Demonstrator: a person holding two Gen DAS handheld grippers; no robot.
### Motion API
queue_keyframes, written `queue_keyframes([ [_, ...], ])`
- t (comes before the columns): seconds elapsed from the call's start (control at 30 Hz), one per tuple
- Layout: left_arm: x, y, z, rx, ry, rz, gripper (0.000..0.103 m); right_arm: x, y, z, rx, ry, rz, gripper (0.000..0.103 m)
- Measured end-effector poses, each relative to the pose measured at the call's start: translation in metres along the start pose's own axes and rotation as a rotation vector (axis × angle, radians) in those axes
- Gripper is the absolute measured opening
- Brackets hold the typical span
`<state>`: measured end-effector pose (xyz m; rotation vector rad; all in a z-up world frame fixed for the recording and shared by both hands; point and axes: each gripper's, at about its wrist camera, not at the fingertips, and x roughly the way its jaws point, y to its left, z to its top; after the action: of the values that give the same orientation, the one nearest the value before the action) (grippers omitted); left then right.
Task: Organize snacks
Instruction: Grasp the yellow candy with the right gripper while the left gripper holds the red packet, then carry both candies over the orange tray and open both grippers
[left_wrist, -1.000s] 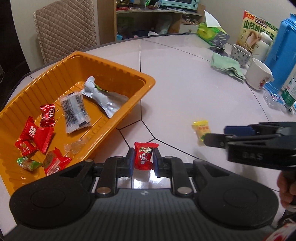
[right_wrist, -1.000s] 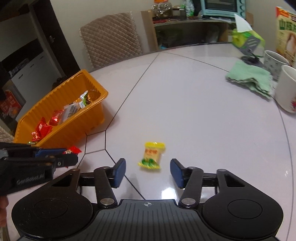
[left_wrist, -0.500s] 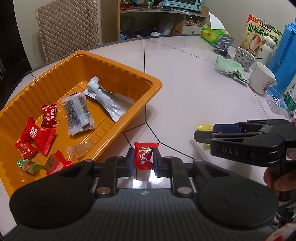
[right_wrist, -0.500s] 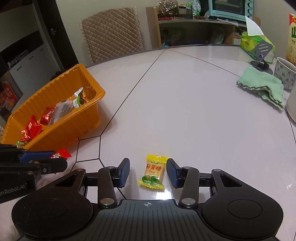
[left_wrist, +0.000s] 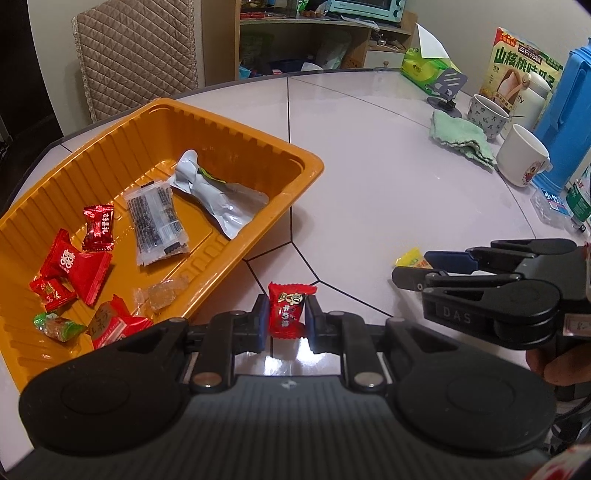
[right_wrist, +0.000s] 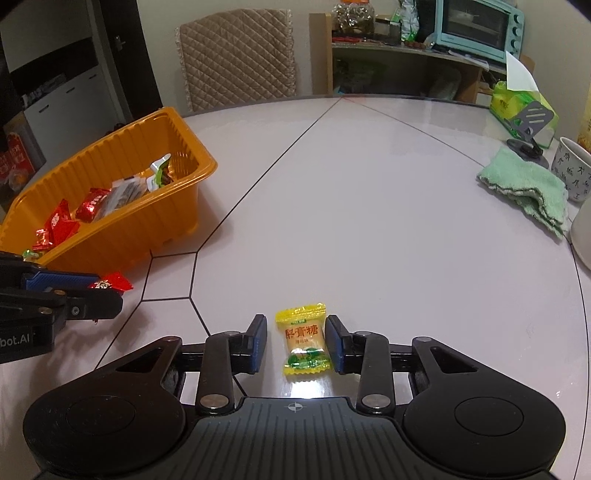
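My left gripper (left_wrist: 286, 317) is shut on a red candy (left_wrist: 287, 309), held just off the near corner of the orange tray (left_wrist: 236, 122); the candy also shows in the right wrist view (right_wrist: 110, 283). The tray holds several red candies (left_wrist: 79, 264), a black-speckled packet (left_wrist: 155, 221) and a silver pouch (left_wrist: 218, 195). My right gripper (right_wrist: 296, 344) is open around a yellow candy (right_wrist: 303, 341) lying on the white table; a gap shows beside the left pad. In the left wrist view the candy (left_wrist: 410, 257) peeks out beyond the right gripper's fingers (left_wrist: 448, 258).
A green cloth (right_wrist: 528, 188), mugs (left_wrist: 521, 158), a blue jug (left_wrist: 569, 110), a snack box (left_wrist: 524, 62) and a tissue pack (right_wrist: 517, 107) stand at the table's right and far side. A quilted chair (right_wrist: 236, 55) stands behind the table.
My right gripper has moved forward over the yellow candy and its jaws have narrowed around it. My left gripper keeps hold of the red candy and has shifted slightly.
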<state>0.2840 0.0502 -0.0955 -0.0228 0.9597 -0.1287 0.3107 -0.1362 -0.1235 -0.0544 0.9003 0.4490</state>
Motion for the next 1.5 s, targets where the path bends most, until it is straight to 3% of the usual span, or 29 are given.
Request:
queue_keyframes([
  [0.23,0.001,0.001,-0.002,-0.002,0.004,0.0,0.018,-0.002,0.002,-0.003,-0.022,0.0,-0.006,0.035],
  [0.4,0.001,0.001,-0.002,-0.003,0.005,0.0,0.018,-0.002,0.001,-0.004,-0.026,-0.005,-0.035,0.022],
  [0.9,-0.009,-0.004,-0.003,-0.001,-0.01,-0.004,0.018,-0.007,0.0,0.001,-0.029,0.004,-0.014,0.02],
  [1.23,-0.033,-0.007,-0.002,-0.001,-0.051,-0.008,0.018,-0.032,0.01,0.008,-0.026,-0.037,0.042,0.02],
  [1.5,-0.065,0.005,-0.001,-0.031,-0.098,-0.007,0.018,-0.061,0.024,0.025,-0.004,-0.08,0.154,0.02],
])
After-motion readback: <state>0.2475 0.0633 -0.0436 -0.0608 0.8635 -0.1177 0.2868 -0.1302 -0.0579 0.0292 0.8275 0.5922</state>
